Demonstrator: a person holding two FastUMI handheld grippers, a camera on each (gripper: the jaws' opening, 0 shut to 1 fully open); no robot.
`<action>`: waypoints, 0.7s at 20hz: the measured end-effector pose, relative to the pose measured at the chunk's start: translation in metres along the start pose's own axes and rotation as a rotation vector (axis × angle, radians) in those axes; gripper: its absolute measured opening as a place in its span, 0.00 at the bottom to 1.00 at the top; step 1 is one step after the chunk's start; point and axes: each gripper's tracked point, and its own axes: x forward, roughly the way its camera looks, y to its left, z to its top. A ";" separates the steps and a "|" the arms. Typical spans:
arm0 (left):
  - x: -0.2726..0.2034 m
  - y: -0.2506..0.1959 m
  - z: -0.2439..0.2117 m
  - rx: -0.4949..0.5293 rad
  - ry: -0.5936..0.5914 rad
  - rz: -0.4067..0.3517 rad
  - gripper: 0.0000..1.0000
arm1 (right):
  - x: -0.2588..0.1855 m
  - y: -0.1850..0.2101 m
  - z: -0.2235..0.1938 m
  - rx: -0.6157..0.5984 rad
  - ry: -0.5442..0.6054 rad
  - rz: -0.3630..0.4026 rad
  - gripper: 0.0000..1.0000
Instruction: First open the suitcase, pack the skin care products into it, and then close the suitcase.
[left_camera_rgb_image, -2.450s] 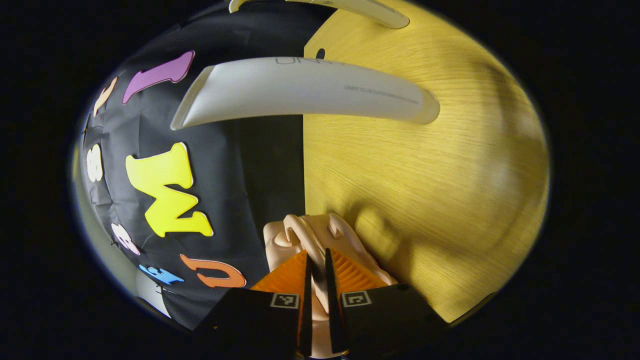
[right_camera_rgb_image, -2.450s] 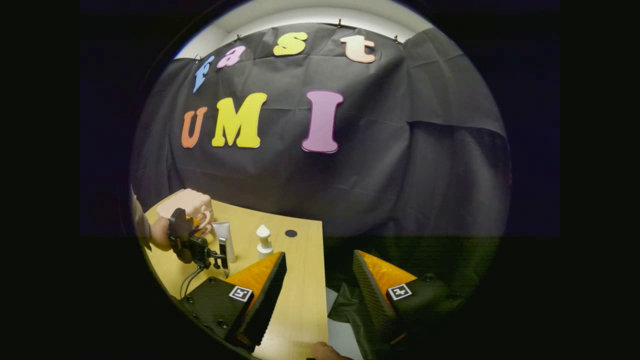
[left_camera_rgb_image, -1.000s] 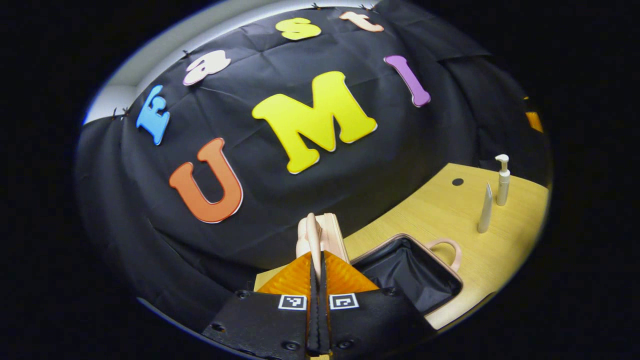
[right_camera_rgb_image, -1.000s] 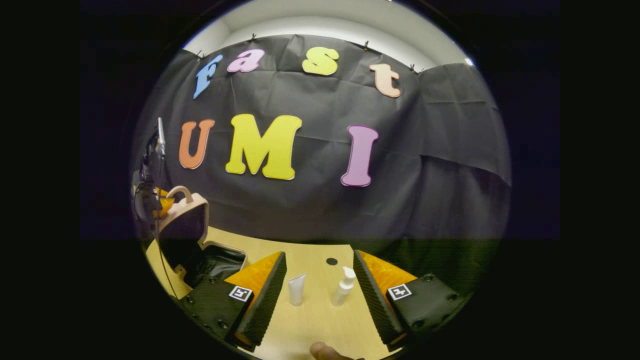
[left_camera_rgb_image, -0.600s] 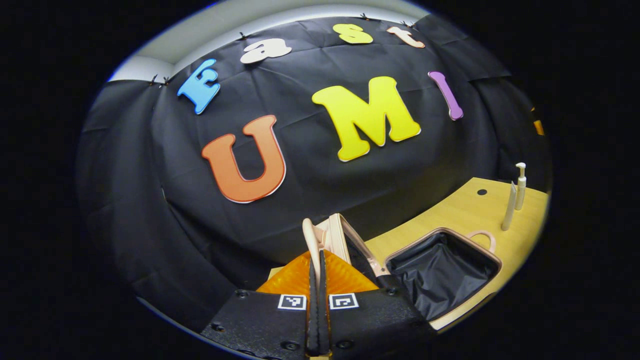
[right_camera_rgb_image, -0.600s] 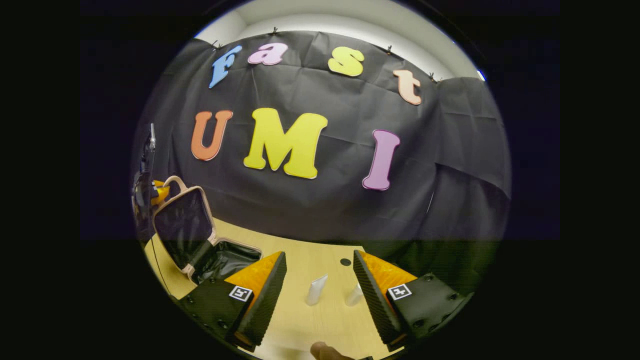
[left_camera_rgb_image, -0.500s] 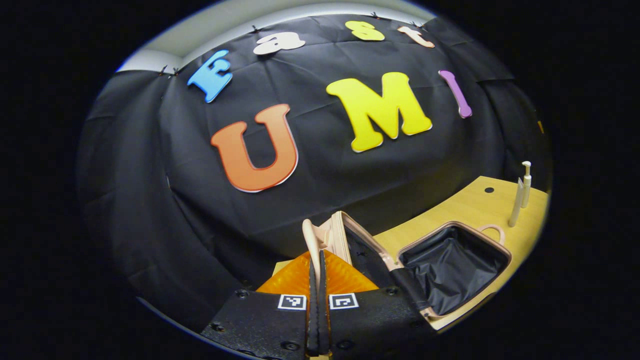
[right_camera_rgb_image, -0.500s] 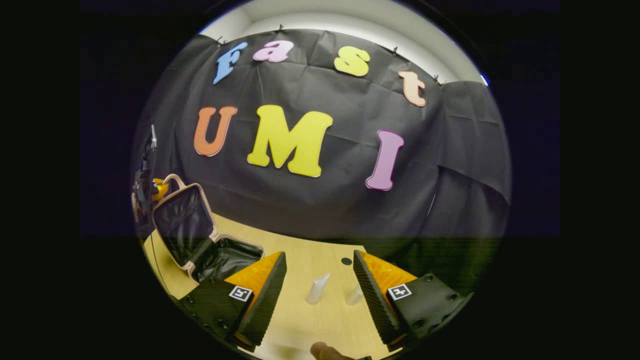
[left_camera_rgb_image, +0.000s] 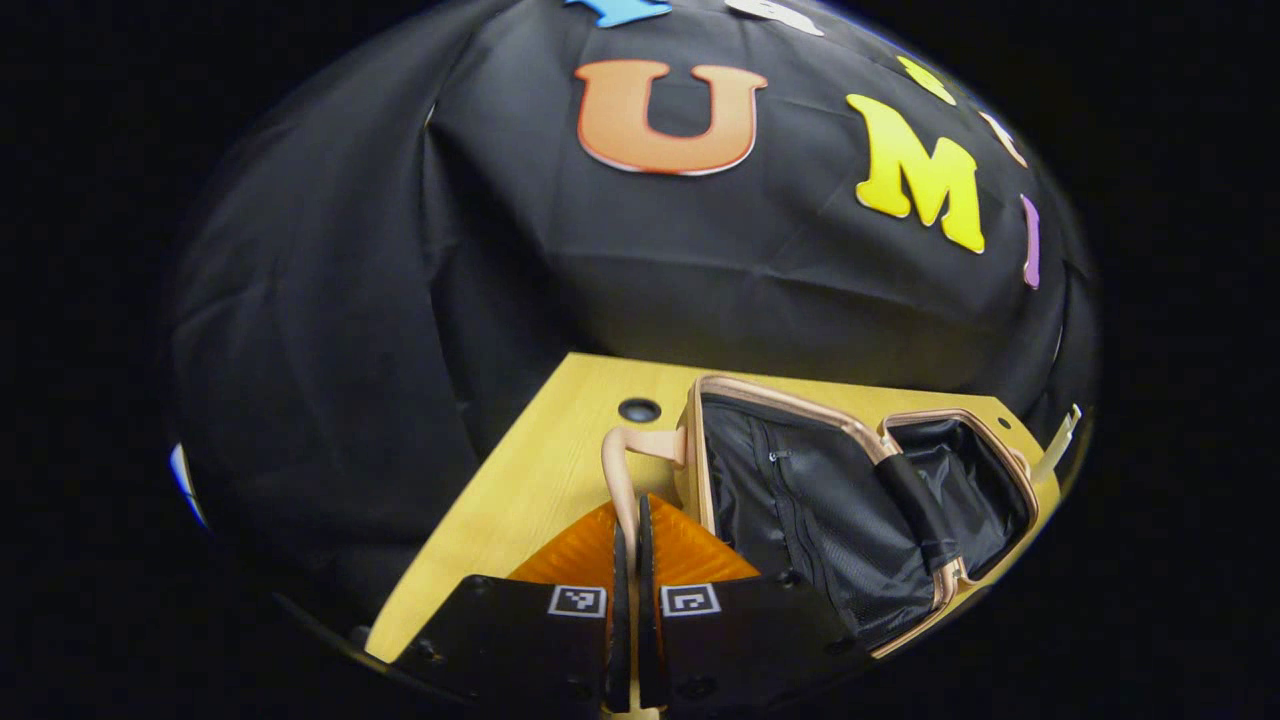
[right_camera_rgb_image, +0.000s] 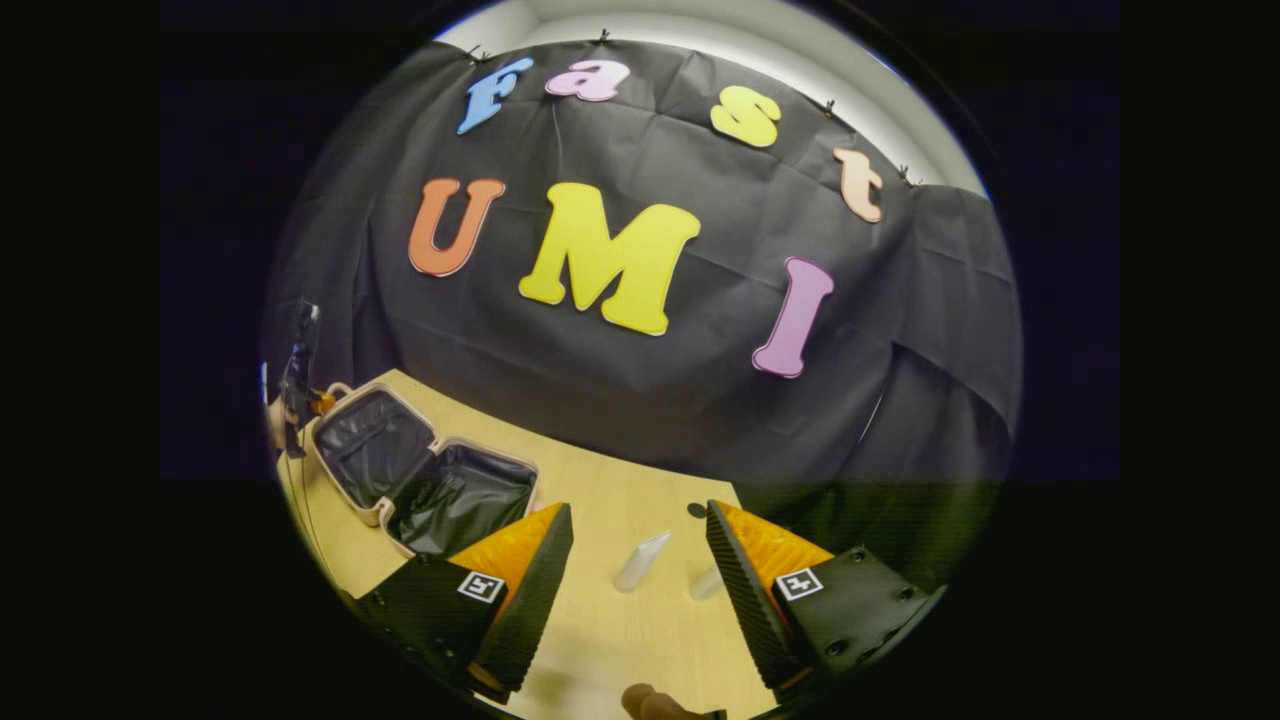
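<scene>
The beige suitcase (left_camera_rgb_image: 700, 470) lies open on the wooden table (left_camera_rgb_image: 520, 490), its black lining showing in both halves. My left gripper (left_camera_rgb_image: 628, 510) is shut on the lid's beige handle (left_camera_rgb_image: 640, 445), low over the table. In the right gripper view the suitcase (right_camera_rgb_image: 385, 520) lies spread flat at the far left, with the left gripper (right_camera_rgb_image: 297, 385) at its outer edge. My right gripper (right_camera_rgb_image: 638, 512) stands open above the table. A white tube (right_camera_rgb_image: 640, 562) and a white pump bottle (right_camera_rgb_image: 706, 582) stand ahead between its fingers, apart from them.
A small round hole (left_camera_rgb_image: 639, 409) sits in the table near the lid's handle, another hole (right_camera_rgb_image: 696, 510) behind the bottles. The table's back edge meets the black cloth wall. A fingertip (right_camera_rgb_image: 650, 700) of the holding hand shows at the bottom.
The lid has swung from upright down to nearly flat on the table, with my left gripper following it by the handle. The right gripper has hardly moved.
</scene>
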 end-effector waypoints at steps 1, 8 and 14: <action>0.007 0.003 -0.007 -0.038 0.014 -0.006 0.07 | 0.000 0.003 -0.004 0.004 0.011 0.005 0.80; 0.016 0.009 -0.025 -0.150 0.033 -0.043 0.13 | 0.001 -0.015 -0.027 0.005 0.066 0.007 0.80; -0.011 0.012 -0.012 -0.133 0.032 0.055 0.75 | 0.008 -0.061 -0.046 0.017 0.073 -0.013 0.80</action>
